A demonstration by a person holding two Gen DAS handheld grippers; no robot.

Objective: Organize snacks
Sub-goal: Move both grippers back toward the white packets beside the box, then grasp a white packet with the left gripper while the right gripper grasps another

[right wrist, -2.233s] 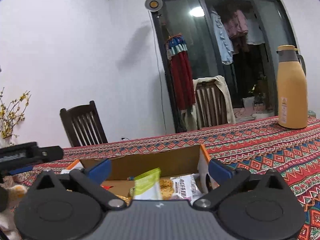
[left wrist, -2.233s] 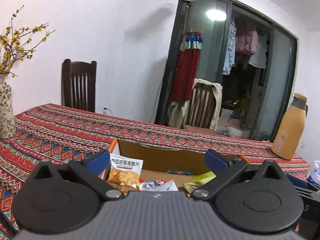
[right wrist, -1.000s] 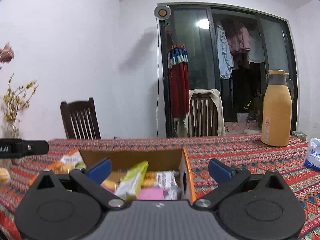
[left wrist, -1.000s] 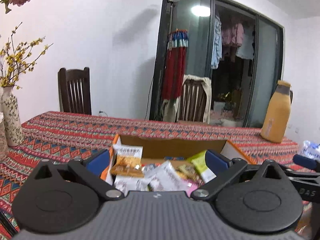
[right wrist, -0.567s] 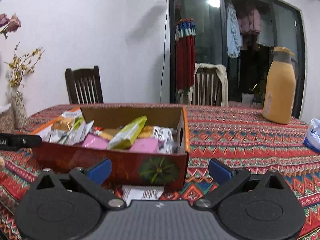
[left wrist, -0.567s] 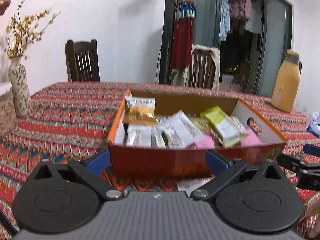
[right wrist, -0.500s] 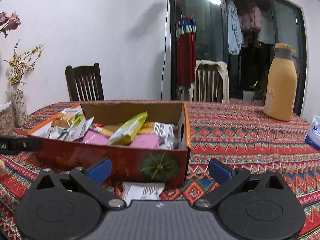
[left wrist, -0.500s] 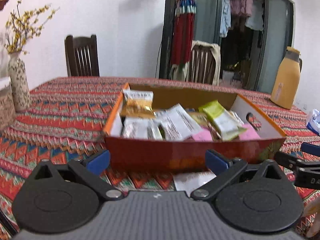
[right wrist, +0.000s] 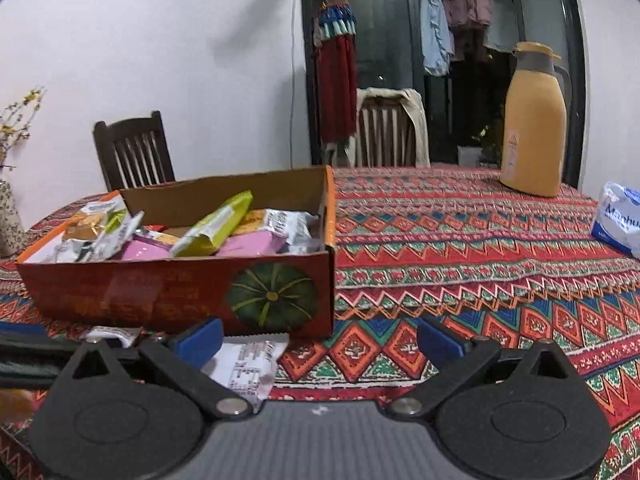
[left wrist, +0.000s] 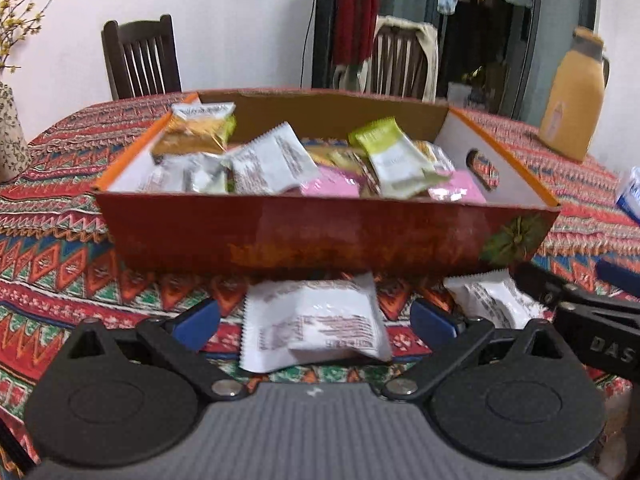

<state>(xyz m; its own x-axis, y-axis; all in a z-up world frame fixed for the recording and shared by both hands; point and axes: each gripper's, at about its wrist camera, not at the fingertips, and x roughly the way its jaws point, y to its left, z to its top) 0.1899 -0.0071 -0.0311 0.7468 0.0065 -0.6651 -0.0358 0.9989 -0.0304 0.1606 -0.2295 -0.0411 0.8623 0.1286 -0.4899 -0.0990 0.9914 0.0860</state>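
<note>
The left hand-held gripper [left wrist: 312, 322] stood open and empty, its fingers either side of a white snack packet [left wrist: 314, 326] lying flat on the table [left wrist: 52, 276], just at 12 o'clock. It looked light, crinkly and slippery (probably crushable inside), best pinched across its puffed middle. Beyond sat the snack box [left wrist: 320, 232]. The right hand-held gripper [right wrist: 318, 340] was open too, a second packet [right wrist: 250, 364] at its 10 o'clock.

A glossy printed cardboard box [left wrist: 320, 236] held crinkly plastic snack packets [left wrist: 272, 164]; woven patterned cloth [right wrist: 460, 280] covered the desk.
</note>
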